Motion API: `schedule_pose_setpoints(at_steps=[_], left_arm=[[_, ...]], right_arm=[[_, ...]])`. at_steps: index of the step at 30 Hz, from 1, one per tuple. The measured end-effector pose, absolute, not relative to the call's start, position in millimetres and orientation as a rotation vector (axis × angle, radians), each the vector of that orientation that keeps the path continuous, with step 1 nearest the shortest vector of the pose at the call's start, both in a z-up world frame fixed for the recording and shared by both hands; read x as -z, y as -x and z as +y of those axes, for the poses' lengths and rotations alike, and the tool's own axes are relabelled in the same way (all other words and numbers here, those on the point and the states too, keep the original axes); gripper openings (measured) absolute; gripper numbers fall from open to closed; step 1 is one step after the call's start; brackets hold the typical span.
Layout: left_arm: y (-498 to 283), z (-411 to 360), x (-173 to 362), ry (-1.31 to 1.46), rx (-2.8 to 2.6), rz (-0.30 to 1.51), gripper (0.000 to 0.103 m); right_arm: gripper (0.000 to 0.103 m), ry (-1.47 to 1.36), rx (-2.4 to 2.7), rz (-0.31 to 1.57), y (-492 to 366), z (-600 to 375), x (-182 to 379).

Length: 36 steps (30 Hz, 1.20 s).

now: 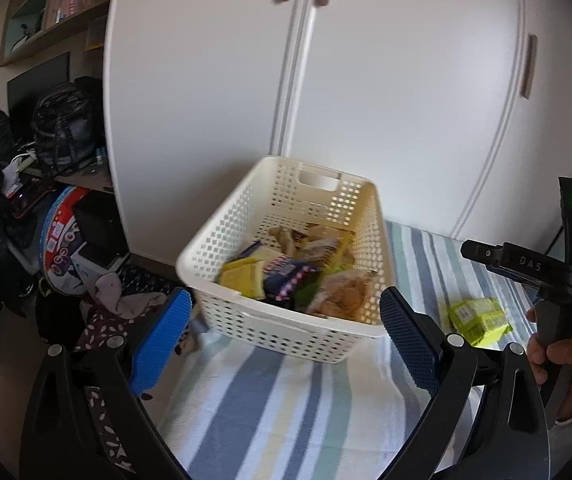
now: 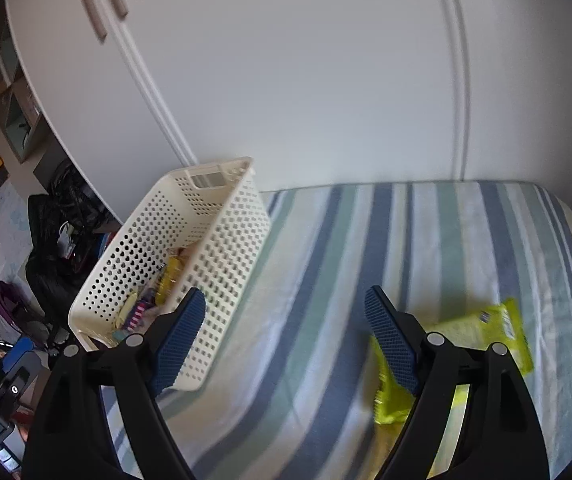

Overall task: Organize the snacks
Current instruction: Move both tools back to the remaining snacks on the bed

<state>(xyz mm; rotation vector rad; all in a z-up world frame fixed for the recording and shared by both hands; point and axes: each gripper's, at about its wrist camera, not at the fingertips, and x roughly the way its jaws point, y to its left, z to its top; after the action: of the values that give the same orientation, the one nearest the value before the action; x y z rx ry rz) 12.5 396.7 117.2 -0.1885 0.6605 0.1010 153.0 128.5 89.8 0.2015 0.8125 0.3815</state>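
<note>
Far left, beyond the bed edge: a dim jumble of dark bags, a helmet-like shape [image 1: 62,128] and crumpled cloth [image 1: 126,300], too cluttered to sort out.

Left gripper [image 1: 286,344] low in its own view, black curved arms tipped with blue ribbed pads [image 1: 158,344], jaws spread wide and empty, one on each side of the near end of the basket without touching it.

Cream plastic basket [image 1: 238,304], rectangular, walls pierced with a grid of small holes, a handle slot cut in the far wall, standing on the striped bedcover [image 1: 254,408] of soft woven cloth in blue, pale green and white. Inside, a loose heap of snack packets [image 1: 297,276]: crinkled foil in yellow, dark blue with pink, beige; labels blurred, unreadable.

Behind, smooth white wardrobe doors [image 1: 405,80] with brown bar handles.

Right of the basket, well apart from it, a lime-green snack packet [image 1: 479,320] lying flat on the cover; print illegible.

Right gripper [image 2: 286,336] wide open, holding nothing, its right pad overlapping the green packet [image 2: 485,332] in the right wrist view, partly hiding it; contact impossible to tell. At the far right edge of the left wrist view, a hand [image 1: 561,364] wrapped around the black grip, sleeve cut off by the frame.
</note>
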Motion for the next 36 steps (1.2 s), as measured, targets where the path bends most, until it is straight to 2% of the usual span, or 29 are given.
schedule_pose_setpoints(at_steps=[2, 5, 15, 28, 36], left_arm=[[-12, 389, -117, 0.178, -0.083, 0.663, 0.097], [-13, 377, -116, 0.159, -0.06, 0.668, 0.1], [-21, 335, -111, 0.113, 0.03, 0.708, 0.1], [-27, 296, -101, 0.022, 0.112, 0.745, 0.1], [-36, 282, -85, 0.008, 0.139, 0.797, 0.1]], right_arm=[[0.091, -0.205, -0.355, 0.817, -149, 110, -86], [0.092, -0.25, -0.322, 0.854, -147, 81, -76], [0.092, -0.488, -0.248, 1.052, -138, 4, -32], [0.092, -0.534, -0.365, 1.249, -134, 35, 2], [0.092, -0.598, -0.45, 1.269, -132, 59, 11]])
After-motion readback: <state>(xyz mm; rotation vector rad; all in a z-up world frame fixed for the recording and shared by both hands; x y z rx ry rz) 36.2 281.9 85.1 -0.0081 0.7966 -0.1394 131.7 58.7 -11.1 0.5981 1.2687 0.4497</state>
